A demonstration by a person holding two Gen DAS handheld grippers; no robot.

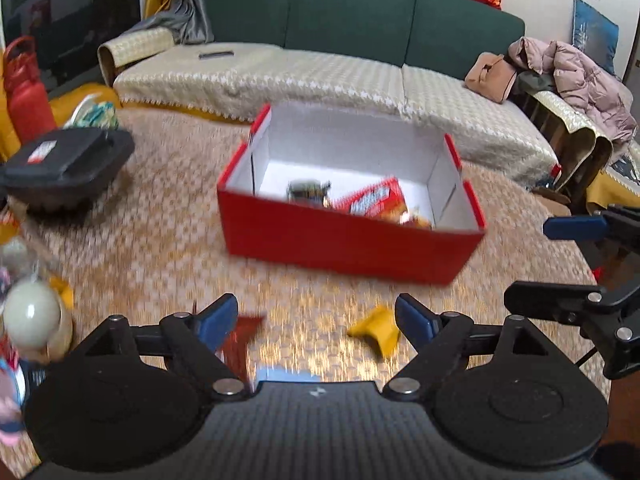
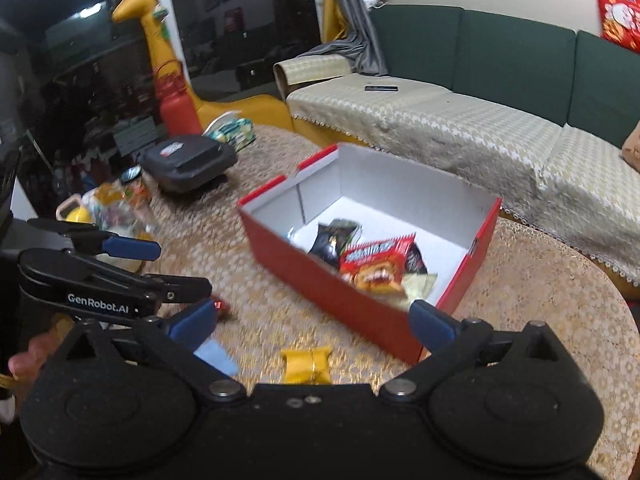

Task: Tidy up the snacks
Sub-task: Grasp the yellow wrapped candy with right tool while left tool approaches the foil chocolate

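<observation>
Beyond the empty, wide-open left gripper [image 1: 316, 320] sits the red box [image 1: 340, 244].

A red cardboard box [image 2: 340, 292] has a matt outside and a plain white paper-like lining. Inside it, glossy crinkled foil snack packets [image 2: 374, 268] catch the light. The table [image 1: 160, 240] wears a shiny gold cover with a fine woven texture. A yellow wrapper [image 1: 378, 330] on it looks smooth and plasticky. Both grippers are matt black plastic with silvery metal pins and smooth blue pads [image 1: 416, 320]. The sofa [image 1: 352, 12] is soft green cloth under a textured cream throw.
</observation>
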